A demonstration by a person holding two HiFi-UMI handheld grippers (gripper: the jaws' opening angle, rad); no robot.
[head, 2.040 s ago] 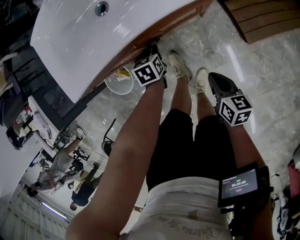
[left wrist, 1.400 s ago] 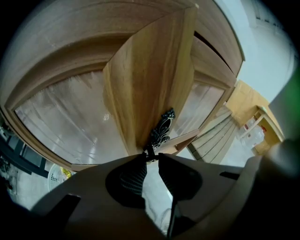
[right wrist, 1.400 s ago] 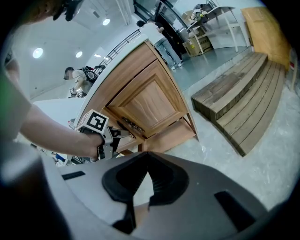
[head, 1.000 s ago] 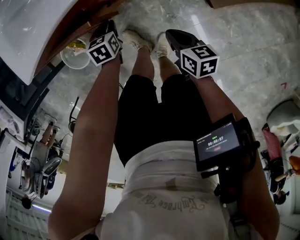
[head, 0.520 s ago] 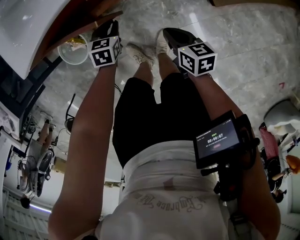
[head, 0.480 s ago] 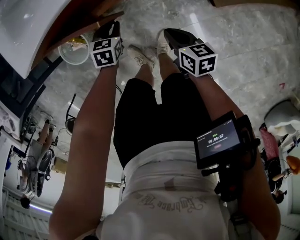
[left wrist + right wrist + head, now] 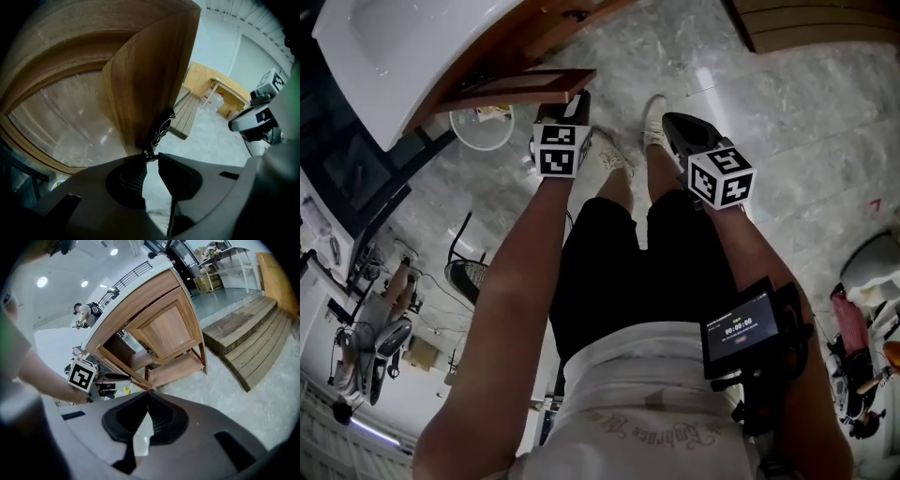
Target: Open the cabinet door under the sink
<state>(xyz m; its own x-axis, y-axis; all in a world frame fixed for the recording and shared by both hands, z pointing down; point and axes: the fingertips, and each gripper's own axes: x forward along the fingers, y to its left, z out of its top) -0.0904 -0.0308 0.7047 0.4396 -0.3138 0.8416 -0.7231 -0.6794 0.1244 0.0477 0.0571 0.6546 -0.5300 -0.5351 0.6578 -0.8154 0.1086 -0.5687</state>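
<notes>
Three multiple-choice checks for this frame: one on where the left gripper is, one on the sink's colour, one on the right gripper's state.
1. Where is the left gripper?
A) in the sink
B) at the handle of the cabinet door
C) on the floor
2. What colour is the sink?
A) white
B) black
C) green
3. The right gripper is:
A) wide open
B) shut on the handle
C) shut, empty

Answers: 1 B, its jaws pinch the dark handle on the swung-out door; 2 A, the head view shows a white basin; 3 C, its jaws meet with nothing between them.
</notes>
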